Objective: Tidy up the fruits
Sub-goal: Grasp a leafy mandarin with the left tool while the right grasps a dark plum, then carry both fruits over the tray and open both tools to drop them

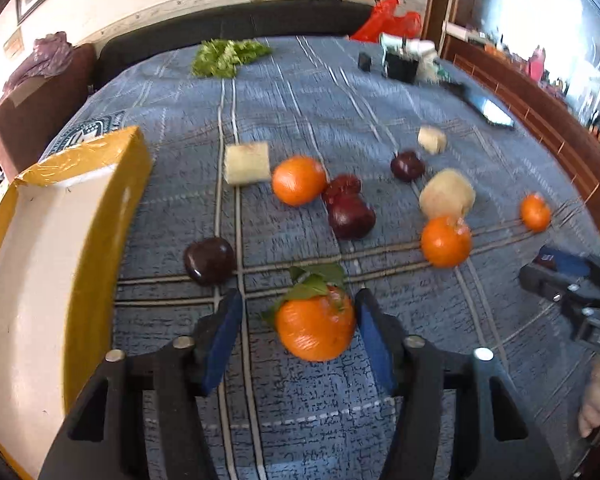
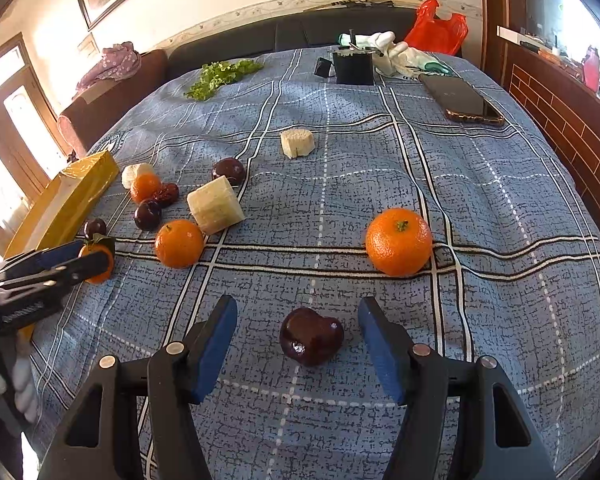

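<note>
My left gripper (image 1: 299, 300) straddles an orange with green leaves (image 1: 316, 326) on the blue plaid cloth (image 1: 300, 100). Its right pad (image 1: 374, 340) touches the orange; the left pad stands a little off it, so the gripper is open. My right gripper (image 2: 297, 306) is open around a dark red plum (image 2: 311, 336), with a gap on both sides. More oranges (image 2: 399, 241) (image 2: 179, 243), dark plums (image 1: 209, 261) (image 1: 351, 218) and pale cut chunks (image 1: 247, 163) (image 2: 215, 205) lie scattered across the cloth.
An open yellow cardboard box (image 1: 56, 240) stands at the left edge of the cloth. At the far end lie leafy greens (image 2: 220, 74), a black box (image 2: 354, 68), white gloves (image 2: 392, 54), a phone (image 2: 462, 100) and a red bag (image 2: 438, 28). A wooden ledge runs along the right.
</note>
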`<state>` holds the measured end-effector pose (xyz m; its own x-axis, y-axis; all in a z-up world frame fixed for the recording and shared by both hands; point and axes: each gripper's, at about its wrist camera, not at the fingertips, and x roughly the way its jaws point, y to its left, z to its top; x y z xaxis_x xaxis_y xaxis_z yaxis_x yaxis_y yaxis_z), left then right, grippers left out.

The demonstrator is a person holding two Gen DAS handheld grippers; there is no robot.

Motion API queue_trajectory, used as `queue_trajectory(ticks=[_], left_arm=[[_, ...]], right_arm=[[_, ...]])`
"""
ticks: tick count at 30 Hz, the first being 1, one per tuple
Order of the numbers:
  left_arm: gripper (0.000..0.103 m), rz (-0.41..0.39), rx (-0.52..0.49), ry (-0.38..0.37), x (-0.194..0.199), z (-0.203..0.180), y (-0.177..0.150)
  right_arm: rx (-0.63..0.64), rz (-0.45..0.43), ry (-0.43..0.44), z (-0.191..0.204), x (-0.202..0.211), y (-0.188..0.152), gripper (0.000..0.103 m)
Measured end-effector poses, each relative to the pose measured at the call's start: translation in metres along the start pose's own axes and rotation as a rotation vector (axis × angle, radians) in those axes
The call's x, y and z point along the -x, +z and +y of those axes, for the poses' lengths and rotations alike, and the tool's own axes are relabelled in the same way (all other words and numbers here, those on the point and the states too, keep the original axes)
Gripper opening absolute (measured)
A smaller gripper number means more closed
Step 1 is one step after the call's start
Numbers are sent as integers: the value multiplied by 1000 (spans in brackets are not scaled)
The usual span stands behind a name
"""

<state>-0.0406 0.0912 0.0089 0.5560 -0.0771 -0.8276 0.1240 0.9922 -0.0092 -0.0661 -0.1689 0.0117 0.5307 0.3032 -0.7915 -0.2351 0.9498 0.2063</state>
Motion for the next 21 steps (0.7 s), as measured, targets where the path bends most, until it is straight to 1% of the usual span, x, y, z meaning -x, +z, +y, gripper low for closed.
queue_trajectory(ticks=[1,2,3,4,5,7,10,12,13,15,18,21], left_arm=[[35,-15,-9,17,1,-1,-2],[35,-14,-12,21,2,-2,-3],[35,-14,-4,10,3,0,-4],[35,-12,14,-2,5,3,-5],[35,-16,23,0,8,4,-6],[35,-29,49,-7,16,9,-9],[35,-63,103,-29,37,19,-12],[35,-89,136,-36,53,27,-12],[35,-113,163,-41,68,36,-13],[35,-150,194,-39,88,51,-18],[35,-200,248,4,119,80,-26],[35,-227,301,93,142,119,-41]], right_arm=[[5,1,-4,1,0,-1,67],[10,2,-11,3,0,-2,64],[14,3,-20,3,0,-2,60],[20,3,-30,4,0,-3,53],[25,3,-39,5,1,-4,42],[22,4,-47,4,2,-5,31],[6,10,-11,4,7,-5,31],[27,-18,2,13,19,-5,31],[36,-31,13,18,24,-4,31],[53,-64,62,32,38,1,31],[88,-89,147,63,53,11,31],[138,-80,269,109,57,24,31]])
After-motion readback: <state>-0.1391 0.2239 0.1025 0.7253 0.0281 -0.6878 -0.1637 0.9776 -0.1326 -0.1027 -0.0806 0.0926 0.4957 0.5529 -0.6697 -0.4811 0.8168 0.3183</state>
